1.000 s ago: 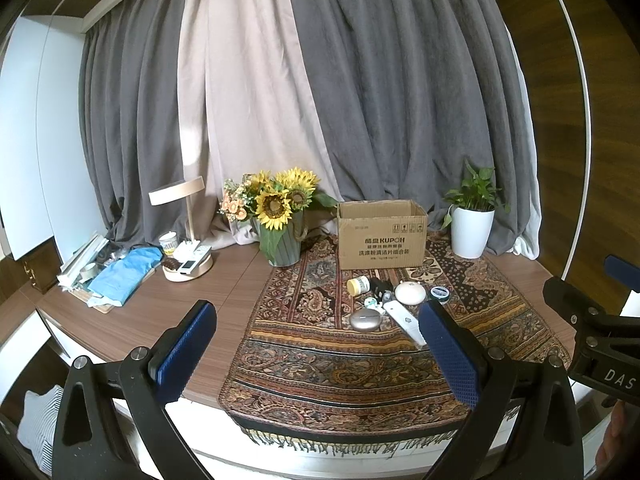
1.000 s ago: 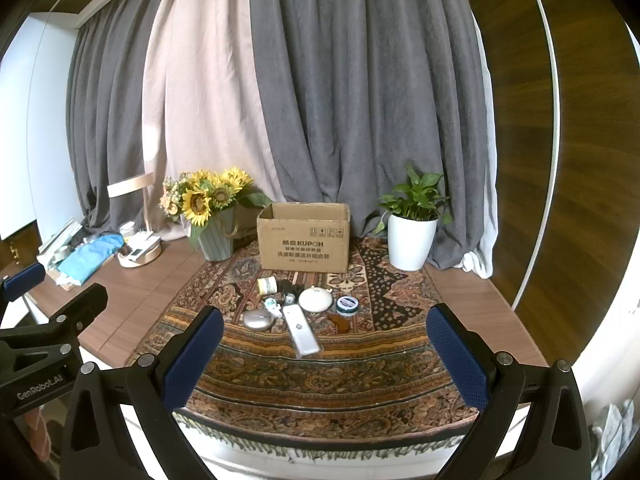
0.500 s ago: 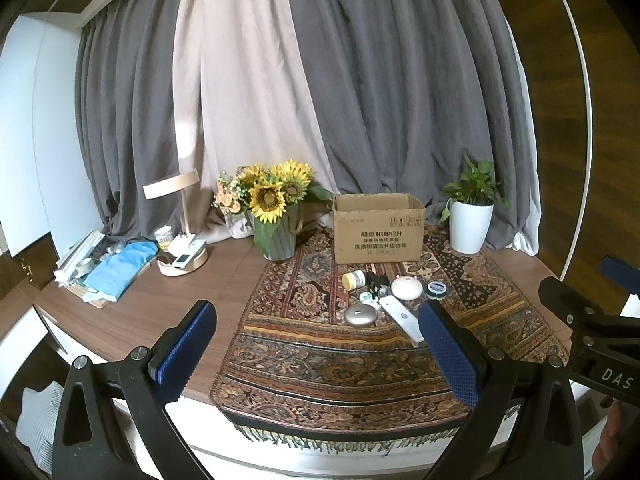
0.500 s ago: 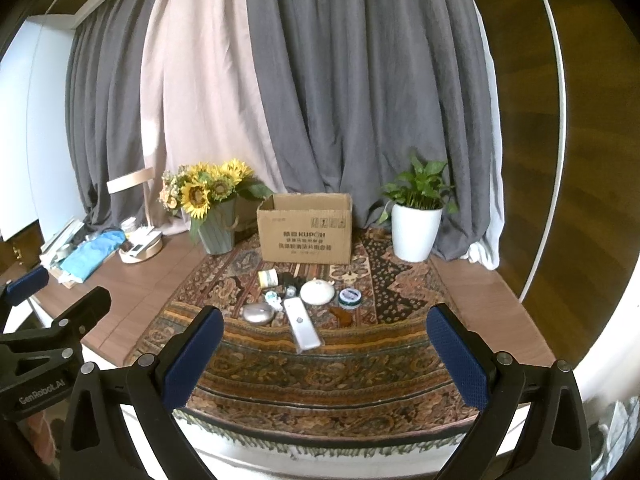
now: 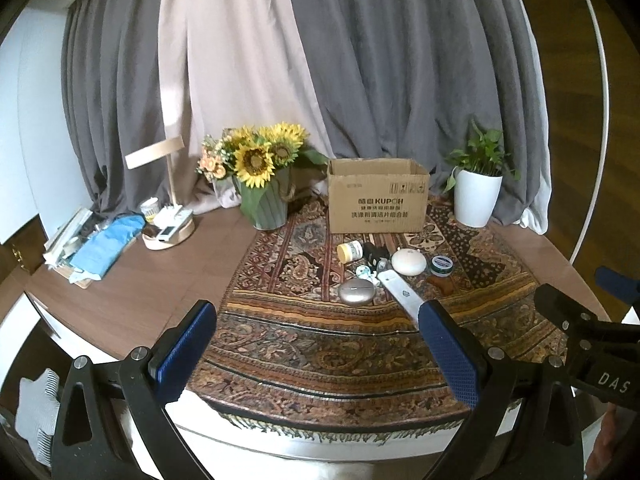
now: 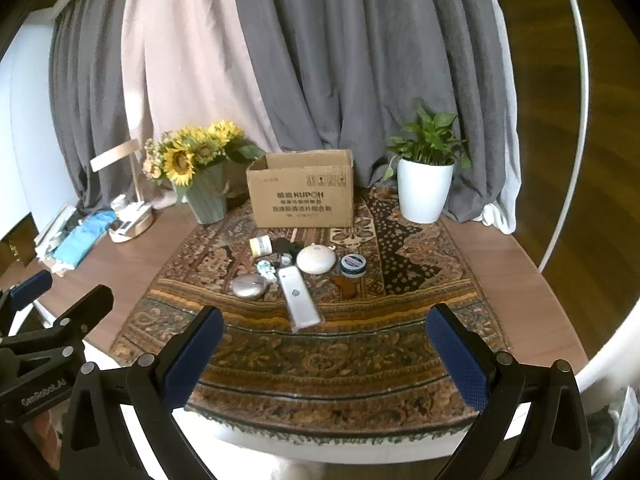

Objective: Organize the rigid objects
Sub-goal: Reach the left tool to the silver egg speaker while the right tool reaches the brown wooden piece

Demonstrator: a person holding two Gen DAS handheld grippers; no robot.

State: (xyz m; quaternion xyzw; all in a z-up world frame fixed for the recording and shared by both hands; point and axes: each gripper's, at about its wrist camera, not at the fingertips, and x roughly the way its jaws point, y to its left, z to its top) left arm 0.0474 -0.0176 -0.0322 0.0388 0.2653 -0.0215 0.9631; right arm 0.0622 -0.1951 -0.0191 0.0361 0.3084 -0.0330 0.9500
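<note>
On a patterned rug (image 6: 340,344) lies a cluster of small items: a white remote (image 6: 299,298), a silver oval case (image 6: 248,286), a white domed disc (image 6: 316,259), a round dark tin (image 6: 353,265), a small yellow-lidded jar (image 6: 260,245) and a tiny white-blue figure (image 6: 265,270). Behind them stands an open cardboard box (image 6: 302,194). The same remote (image 5: 401,294), silver case (image 5: 356,292) and box (image 5: 378,196) show in the left wrist view. My left gripper (image 5: 320,354) and right gripper (image 6: 325,354) hover open and empty over the rug's near edge.
A sunflower vase (image 6: 206,188) stands left of the box, a white potted plant (image 6: 425,184) right of it. On the wooden table (image 5: 132,288) at the left are a desk lamp with tray (image 5: 168,232) and a blue cloth (image 5: 108,240). Curtains hang behind.
Both grippers have moved forward and tilted down toward the table, so the rug and items appear closer and larger. Both stay open and empty.
</note>
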